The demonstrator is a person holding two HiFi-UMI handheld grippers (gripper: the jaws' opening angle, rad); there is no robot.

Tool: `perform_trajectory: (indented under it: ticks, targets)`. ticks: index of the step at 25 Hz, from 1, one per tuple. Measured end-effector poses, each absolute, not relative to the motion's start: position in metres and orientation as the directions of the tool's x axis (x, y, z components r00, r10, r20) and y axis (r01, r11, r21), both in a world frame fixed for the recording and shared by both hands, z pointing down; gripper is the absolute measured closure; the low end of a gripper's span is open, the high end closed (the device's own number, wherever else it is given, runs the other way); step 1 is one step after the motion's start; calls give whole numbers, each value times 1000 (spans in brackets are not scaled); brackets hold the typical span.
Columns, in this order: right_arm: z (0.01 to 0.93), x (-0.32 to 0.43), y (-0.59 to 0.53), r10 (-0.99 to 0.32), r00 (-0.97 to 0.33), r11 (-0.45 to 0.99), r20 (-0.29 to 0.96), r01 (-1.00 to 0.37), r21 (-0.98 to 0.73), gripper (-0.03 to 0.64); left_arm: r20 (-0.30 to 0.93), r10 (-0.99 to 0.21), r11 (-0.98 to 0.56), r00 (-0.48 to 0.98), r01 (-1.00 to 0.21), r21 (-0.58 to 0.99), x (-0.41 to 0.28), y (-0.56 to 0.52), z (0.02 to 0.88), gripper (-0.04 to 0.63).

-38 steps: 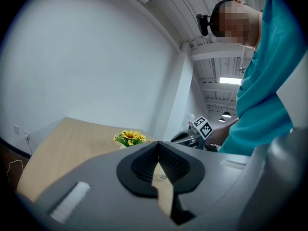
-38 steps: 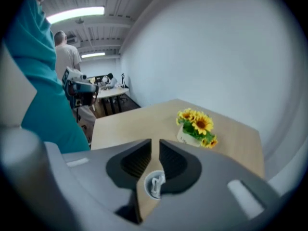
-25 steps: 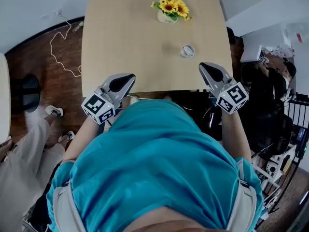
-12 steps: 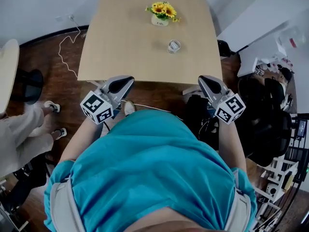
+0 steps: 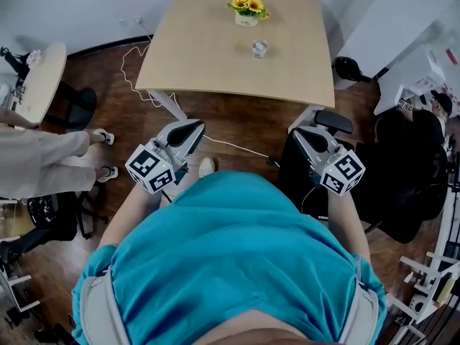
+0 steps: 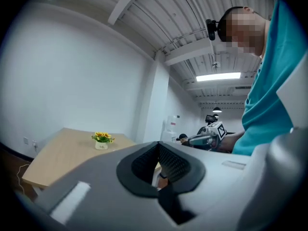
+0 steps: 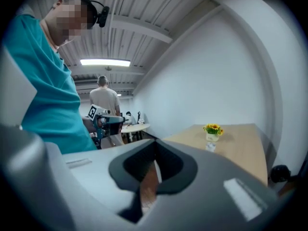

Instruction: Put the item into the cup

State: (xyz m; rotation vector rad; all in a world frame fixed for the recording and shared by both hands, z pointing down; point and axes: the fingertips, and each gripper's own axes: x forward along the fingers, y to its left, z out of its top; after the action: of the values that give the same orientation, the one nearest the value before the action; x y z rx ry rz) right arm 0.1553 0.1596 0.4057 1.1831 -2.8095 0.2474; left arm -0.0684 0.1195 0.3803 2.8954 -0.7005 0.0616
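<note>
A small clear cup (image 5: 259, 47) stands on the light wooden table (image 5: 215, 56), well ahead of me; whether anything lies inside it is too small to tell. In the right gripper view the cup (image 7: 210, 147) sits just in front of the flower pot (image 7: 212, 131). My left gripper (image 5: 188, 129) and right gripper (image 5: 305, 134) hang close to my chest over the wooden floor, far short of the table's near edge. Both are shut and hold nothing. In their own views the left gripper (image 6: 161, 177) and the right gripper (image 7: 149, 177) each show jaws pressed together.
A pot of yellow flowers (image 5: 246, 9) stands at the table's far side. A black chair (image 5: 323, 121) is by the table's near right corner. A white cable (image 5: 136, 56) trails on the floor at the left. Another person (image 5: 43, 164) stands left, near a round table (image 5: 36, 85).
The table, cup and flowers have drawn away and now look smaller and farther. More floor shows between me and the table. Both grippers stay shut in front of my chest.
</note>
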Motion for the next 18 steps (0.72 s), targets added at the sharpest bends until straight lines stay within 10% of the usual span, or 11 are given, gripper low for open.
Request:
perform_trajectory:
  ticks: [18]
  targets:
    - [395, 67, 185, -784, -613, 586, 94, -782, -213, 617, 60, -453, -870, 889, -456, 185, -176, 137, 395, 591]
